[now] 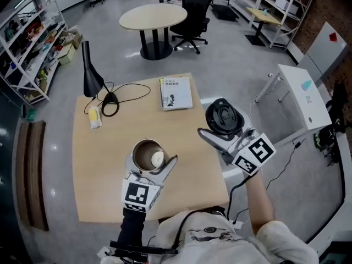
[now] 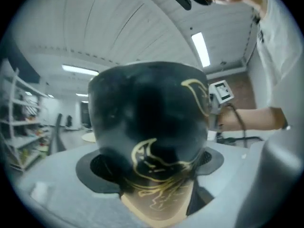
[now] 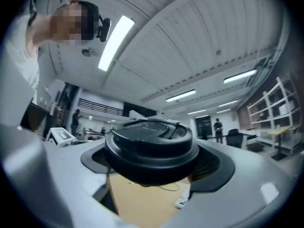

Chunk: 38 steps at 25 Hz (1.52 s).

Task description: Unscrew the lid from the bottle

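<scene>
Grey office floor, shelving and a round table surround the square wooden counter, which also carries a black desk lamp and a book near its far edge.

From the head view, the left tool holds the bottle over the counter's near half. The bottle's long axis is roughly upright, and its bare steel mouth faces up, so no cap is on it. The right tool carries the black lid to the right of the bottle and a little farther away. The lid is well apart from the bottle and hangs about over the counter's right edge.

From the left gripper view, the dark bottle with its gold line drawing fills the gap. The jaws stand wide, and both pads press against its sides in a firm clamp.

From the right gripper view, the round lid sits across the jaws, which are spread wide. The pads bear on its rim, and the lid's flat face is tipped towards the ceiling.

I judge the unscrewing done. Any coming move turns on the lid lying off to the bottle's right in the right hand. The nearest bare wood for setting it down is the strip along the counter's right edge, just left of that tool.
</scene>
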Each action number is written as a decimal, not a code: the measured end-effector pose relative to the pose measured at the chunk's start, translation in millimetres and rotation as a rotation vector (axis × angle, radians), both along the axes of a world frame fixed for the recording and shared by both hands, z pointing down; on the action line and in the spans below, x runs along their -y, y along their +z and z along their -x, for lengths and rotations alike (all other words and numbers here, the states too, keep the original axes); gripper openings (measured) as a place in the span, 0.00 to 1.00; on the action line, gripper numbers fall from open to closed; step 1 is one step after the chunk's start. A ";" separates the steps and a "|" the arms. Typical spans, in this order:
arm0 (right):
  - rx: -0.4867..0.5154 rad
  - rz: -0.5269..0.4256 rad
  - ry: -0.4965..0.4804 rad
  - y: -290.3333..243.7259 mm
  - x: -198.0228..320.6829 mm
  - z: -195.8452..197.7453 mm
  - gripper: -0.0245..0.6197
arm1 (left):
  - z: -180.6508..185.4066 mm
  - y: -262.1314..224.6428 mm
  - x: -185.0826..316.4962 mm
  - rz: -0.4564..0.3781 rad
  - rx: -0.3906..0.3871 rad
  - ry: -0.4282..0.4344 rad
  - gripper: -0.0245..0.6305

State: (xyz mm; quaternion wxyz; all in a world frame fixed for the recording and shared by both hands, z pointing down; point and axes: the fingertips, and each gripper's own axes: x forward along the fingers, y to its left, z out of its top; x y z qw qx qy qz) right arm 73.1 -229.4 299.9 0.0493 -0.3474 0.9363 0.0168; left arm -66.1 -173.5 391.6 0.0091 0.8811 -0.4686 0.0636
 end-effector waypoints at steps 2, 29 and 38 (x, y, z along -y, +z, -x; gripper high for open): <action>-0.030 -0.006 0.141 11.9 0.4 -11.3 0.79 | 29.7 -9.5 14.7 -0.034 0.045 -0.227 0.69; -0.117 -0.002 0.284 43.5 -18.8 6.9 0.74 | 37.2 -8.1 32.4 0.017 -0.019 -0.325 0.69; -0.106 -0.001 0.275 44.4 -24.2 1.1 0.74 | 27.3 -6.3 24.9 0.017 -0.004 -0.310 0.69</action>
